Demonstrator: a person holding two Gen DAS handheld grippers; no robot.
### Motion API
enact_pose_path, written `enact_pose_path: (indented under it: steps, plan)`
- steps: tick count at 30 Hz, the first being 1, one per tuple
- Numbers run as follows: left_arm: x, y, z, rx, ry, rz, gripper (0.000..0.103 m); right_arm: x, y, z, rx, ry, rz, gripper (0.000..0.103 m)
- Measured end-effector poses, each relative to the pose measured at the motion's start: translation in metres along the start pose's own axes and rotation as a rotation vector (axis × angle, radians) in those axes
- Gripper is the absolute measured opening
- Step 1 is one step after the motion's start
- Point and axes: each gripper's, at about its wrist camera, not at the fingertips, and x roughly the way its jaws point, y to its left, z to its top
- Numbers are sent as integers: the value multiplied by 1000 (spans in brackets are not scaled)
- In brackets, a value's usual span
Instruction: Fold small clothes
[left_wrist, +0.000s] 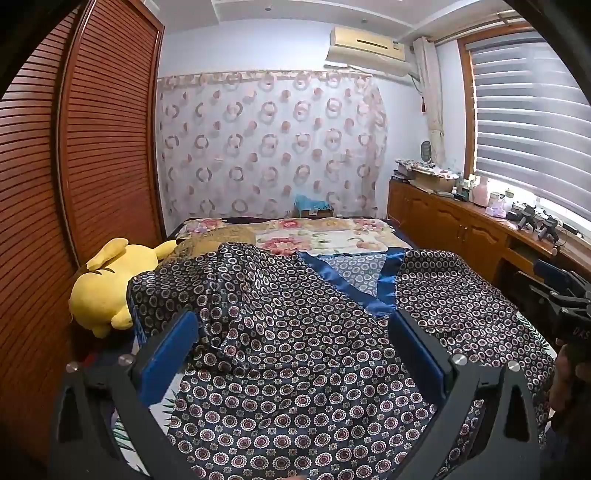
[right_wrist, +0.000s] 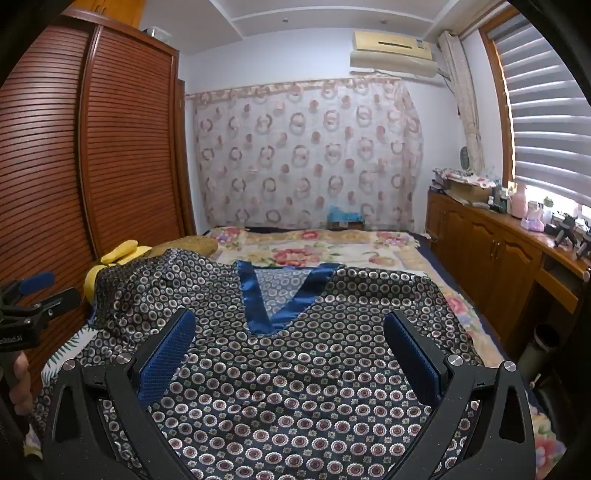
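The patterned top (left_wrist: 295, 332) is spread flat on the bed (left_wrist: 325, 230), its blue V-neck (right_wrist: 273, 295) pointed away from both tools. At the left, the left tool (left_wrist: 295, 332) is held fully open and empty above the rumpled left sleeve (left_wrist: 177, 295). The right tool (right_wrist: 290, 339), equally wide and empty, is centred just behind the neckline.

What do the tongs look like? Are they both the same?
Yes, they match. The left tongs and right tongs each have two black arms shaped like a fork, with round silver bolts at the joints. The fingers carry flat blue pads with a bumpy, dotted texture. White lettering shows on the black body of each.
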Motion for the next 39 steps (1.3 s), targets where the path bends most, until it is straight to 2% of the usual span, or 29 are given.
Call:
enact_pose_path:
  steps: [39]
  plan:
    - [-9, -1, 5, 8, -8, 6, 103, 1, 0, 0, 0, 0, 0, 103]
